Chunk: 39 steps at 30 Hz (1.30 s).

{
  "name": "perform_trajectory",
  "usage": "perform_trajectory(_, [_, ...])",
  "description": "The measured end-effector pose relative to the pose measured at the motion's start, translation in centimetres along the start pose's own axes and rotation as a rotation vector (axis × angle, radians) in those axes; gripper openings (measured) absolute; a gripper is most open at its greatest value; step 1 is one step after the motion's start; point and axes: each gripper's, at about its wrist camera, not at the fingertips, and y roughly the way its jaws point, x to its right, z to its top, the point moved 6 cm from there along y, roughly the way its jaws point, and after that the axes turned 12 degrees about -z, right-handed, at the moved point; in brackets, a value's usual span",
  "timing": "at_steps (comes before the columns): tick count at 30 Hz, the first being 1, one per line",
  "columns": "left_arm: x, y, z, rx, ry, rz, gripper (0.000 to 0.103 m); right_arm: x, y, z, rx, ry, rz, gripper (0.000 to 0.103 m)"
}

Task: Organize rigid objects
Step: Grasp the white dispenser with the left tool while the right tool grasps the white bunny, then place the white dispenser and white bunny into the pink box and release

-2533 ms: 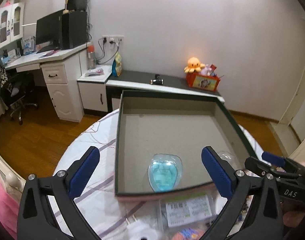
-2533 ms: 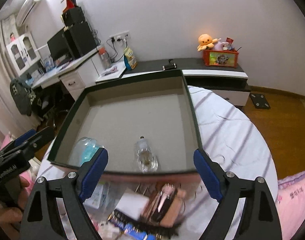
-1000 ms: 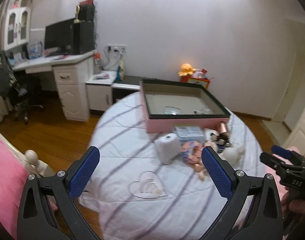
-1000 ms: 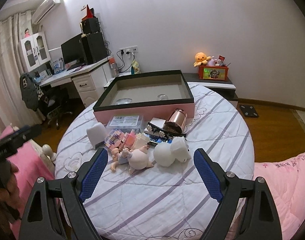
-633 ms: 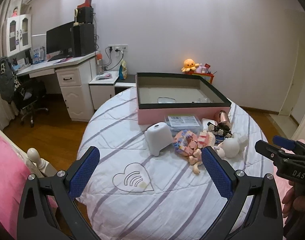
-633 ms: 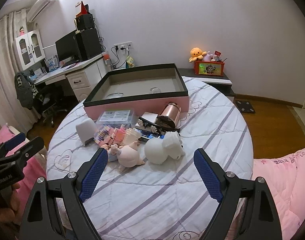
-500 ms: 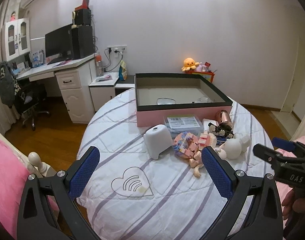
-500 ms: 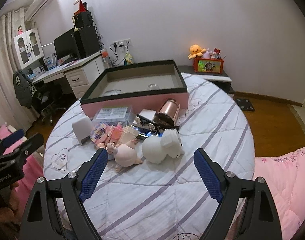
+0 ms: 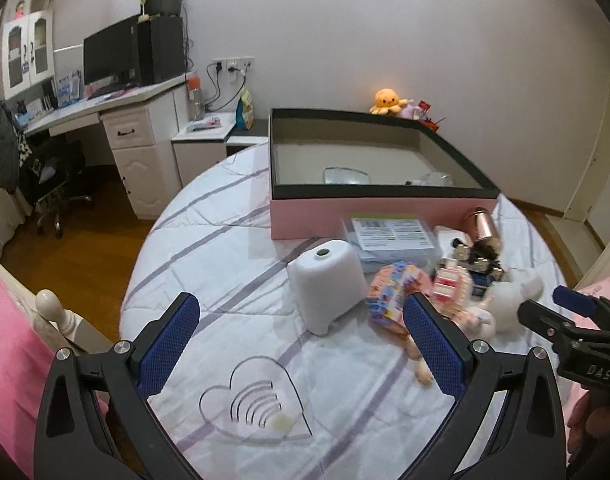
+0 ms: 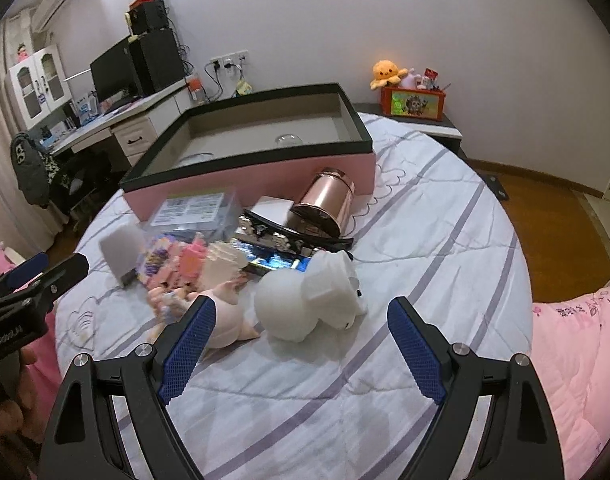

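Pink-walled, black-rimmed cardboard box [image 9: 381, 216] at 12 o'clock on round quilted bed, two clear items inside. Step, by judgement: between picks, choosing next piece. Left gripper [image 9: 301, 340] spread wide, empty, hovering at 6 o'clock. White squat plastic device [image 9: 327, 284] at 12 of its gap, one. Pile right of it: one clear labelled case [image 10: 197, 210], one copper metal cylinder [image 10: 325, 204], one white round figurine [image 10: 309, 300]. Right gripper [image 10: 303, 340] spread wide, empty, figurine at its 12. Next move: descend, straddle, close.
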Motion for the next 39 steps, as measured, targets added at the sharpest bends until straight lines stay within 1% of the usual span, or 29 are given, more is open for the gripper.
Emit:
perform_trajectory(7, [-0.9, 4.0, -0.2, -0.068, -0.016, 0.006, 0.103, -0.1, 2.7, 0.2, -0.048, -0.010, 0.006, 0.089])
perform_trajectory(10, [-1.0, 5.0, 0.0, -0.076, -0.025, 0.000, 0.103, -0.2, 4.0, 0.3, -0.068, -0.020, 0.009, 0.088])
perform_trajectory(12, [-1.2, 5.8, 0.2, -0.084, -0.032, 0.002, 0.103, -0.1, 4.7, 0.3, -0.072, -0.027, 0.012, 0.085])
perform_trajectory(13, [-1.5, 6.2, 0.2, -0.095, -0.039, 0.001, 0.103, -0.2, 4.9, 0.2, -0.076, -0.032, 0.020, 0.080])
perform_trajectory(14, [-1.5, 6.5, 0.2, -0.108, -0.044, -0.008, 0.101, -0.2, 5.0, 0.2, -0.076, -0.041, 0.024, 0.078])
perform_trajectory(15, [-1.6, 6.9, 0.0, -0.123, -0.059, -0.039, 0.094, -0.3, 5.0, 0.2, -0.071, -0.048, 0.025, 0.078])
perform_trajectory(16, [-1.6, 7.0, 0.0, -0.122, -0.071, -0.065, 0.090, -0.3, 4.9, 0.2, -0.069, -0.055, 0.026, 0.078])
perform_trajectory(17, [-1.5, 7.0, -0.1, -0.124, -0.078, -0.085, 0.083, -0.3, 4.8, 0.2, -0.068, -0.059, 0.031, 0.078])
perform_trajectory(18, [-1.3, 6.9, -0.1, -0.122, -0.071, -0.097, 0.074, -0.2, 4.7, 0.0, -0.067, -0.058, 0.038, 0.078])
perform_trajectory(19, [-1.0, 6.7, -0.2, -0.121, -0.059, -0.110, 0.069, -0.1, 4.5, -0.1, -0.067, -0.052, 0.043, 0.078])
perform_trajectory(20, [-0.8, 6.6, -0.3, -0.120, -0.055, -0.125, 0.060, 0.1, 4.4, -0.1, -0.067, -0.047, 0.047, 0.078])
perform_trajectory(21, [-0.7, 6.5, -0.4, -0.121, -0.057, -0.137, 0.059, 0.2, 4.2, -0.2, -0.068, -0.042, 0.051, 0.078])
perform_trajectory(26, [-0.7, 5.8, -0.6, -0.115, -0.058, -0.140, 0.059, 0.8, 3.1, -0.2, -0.060, -0.019, 0.070, 0.078])
perform_trajectory(31, [-1.1, 4.6, -0.6, -0.099, -0.064, -0.125, 0.059, 1.2, 1.8, 0.3, -0.036, -0.001, 0.081, 0.078])
perform_trajectory(36, [-1.6, 2.9, 0.5, -0.066, -0.059, -0.102, 0.059, 0.6, 0.8, 1.4, -0.008, -0.008, 0.106, 0.078])
perform_trajectory(39, [-1.6, 2.2, 1.6, -0.045, -0.052, -0.100, 0.059, -0.1, 0.1, 3.1, 0.023, -0.025, 0.123, 0.078])
